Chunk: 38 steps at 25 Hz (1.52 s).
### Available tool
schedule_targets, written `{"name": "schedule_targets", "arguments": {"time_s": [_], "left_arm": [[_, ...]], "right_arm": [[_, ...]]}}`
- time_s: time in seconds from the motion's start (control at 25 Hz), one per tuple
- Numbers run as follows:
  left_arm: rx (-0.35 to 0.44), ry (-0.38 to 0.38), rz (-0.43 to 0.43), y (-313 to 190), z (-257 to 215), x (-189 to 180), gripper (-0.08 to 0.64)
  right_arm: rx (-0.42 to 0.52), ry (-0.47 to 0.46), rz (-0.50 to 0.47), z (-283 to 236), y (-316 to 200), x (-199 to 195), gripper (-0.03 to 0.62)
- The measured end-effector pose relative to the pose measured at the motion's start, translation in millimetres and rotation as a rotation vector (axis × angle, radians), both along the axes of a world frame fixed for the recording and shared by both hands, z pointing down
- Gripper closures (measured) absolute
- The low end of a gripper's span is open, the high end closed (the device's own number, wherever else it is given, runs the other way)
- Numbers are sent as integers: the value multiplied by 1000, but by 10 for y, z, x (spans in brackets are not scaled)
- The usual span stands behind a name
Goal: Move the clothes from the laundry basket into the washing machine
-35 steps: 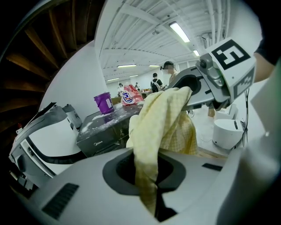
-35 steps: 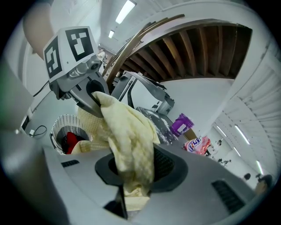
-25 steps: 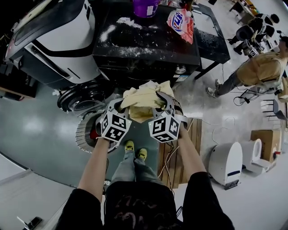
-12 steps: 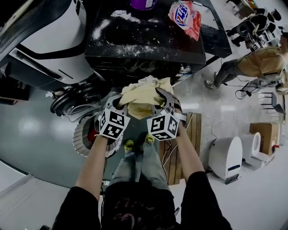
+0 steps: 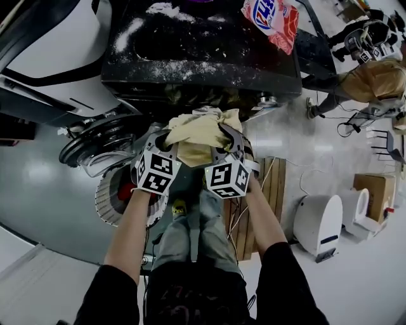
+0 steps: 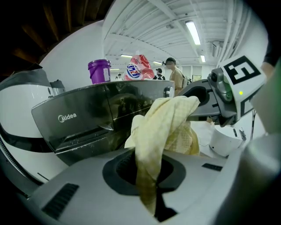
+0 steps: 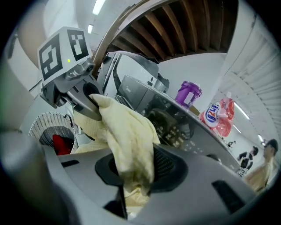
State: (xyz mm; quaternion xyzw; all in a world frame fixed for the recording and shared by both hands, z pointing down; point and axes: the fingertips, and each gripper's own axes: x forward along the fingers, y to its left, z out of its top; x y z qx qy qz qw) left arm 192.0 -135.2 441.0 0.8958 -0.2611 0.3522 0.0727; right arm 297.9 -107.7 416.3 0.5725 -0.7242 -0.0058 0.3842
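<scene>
Both grippers hold one pale yellow cloth point(image 5: 200, 132) bunched between them in front of the dark washing machine point(image 5: 196, 57). My left gripper point(image 5: 170, 138) is shut on the cloth's left side, and a fold point(image 6: 160, 127) hangs through its jaws point(image 6: 148, 172). My right gripper point(image 5: 225, 134) is shut on the other side, with cloth point(image 7: 127, 136) pinched in its jaws point(image 7: 131, 172). The washer's round door point(image 5: 95, 145) stands open at the left. The white laundry basket point(image 5: 108, 202) sits under my left arm and holds a red garment point(image 7: 61, 144).
A purple container point(image 6: 99, 71) and a red-white detergent bag point(image 5: 273, 19) stand on the washer top. To the right are a wooden pallet point(image 5: 269, 197), a white round appliance point(image 5: 317, 225) and a cardboard box point(image 5: 371, 197). A person in a tan top point(image 5: 374, 79) stands at the far right.
Both grippers have come down and forward together with the yellow cloth, closer to the washer's front. The hold on the cloth looks the same.
</scene>
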Motion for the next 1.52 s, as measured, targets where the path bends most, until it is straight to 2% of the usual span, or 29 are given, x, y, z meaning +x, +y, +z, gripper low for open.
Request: {"name": "schedule_targets", "arguments": {"time_s": [0.52,0.72,1.04,1.52], "left_arm": [[-33,48,-49,-341,903,218,526],[-15,52,-60,-485,1284,316,526],[7,122,-134,-757,1797,409,526],[114,222,-180,-1142,2396,666,526]], "right_arm": [[-5,-32,34,939,-303,226,491],[7,-45,42,1324,-441,330,492],[78,-74,59,1795,-748,441,492],[216,-210,140,2437,-1136,689,492]]}}
